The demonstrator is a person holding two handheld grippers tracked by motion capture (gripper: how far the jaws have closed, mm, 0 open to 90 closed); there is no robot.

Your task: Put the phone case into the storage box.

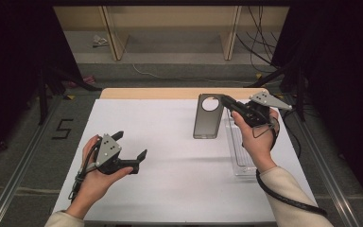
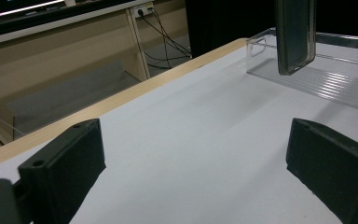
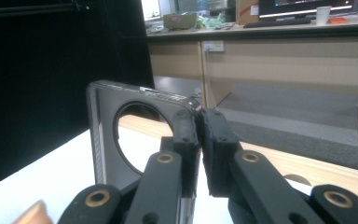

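Nearest the high camera, two forearms in pale sleeves enter over the near edge of the white table top [image 1: 170, 184], which covers a wood board showing as a strip along the far side. A clear plastic tray [image 1: 240, 151] lies on the right part of the surface. Beyond the table are grey flooring, a floor mark reading 5, wooden shelving legs, loose cables and dark curtains on both sides.

Left gripper [image 1: 131, 152]: held low over the near left of the table, jaws spread wide, nothing between them.

Right gripper [image 1: 227, 102]: raised over the tray's far end, jaws closed tight on the upper corner of a dark phone case [image 1: 207, 116], beside its round camera cut-out. The case hangs upright, clear of the table.
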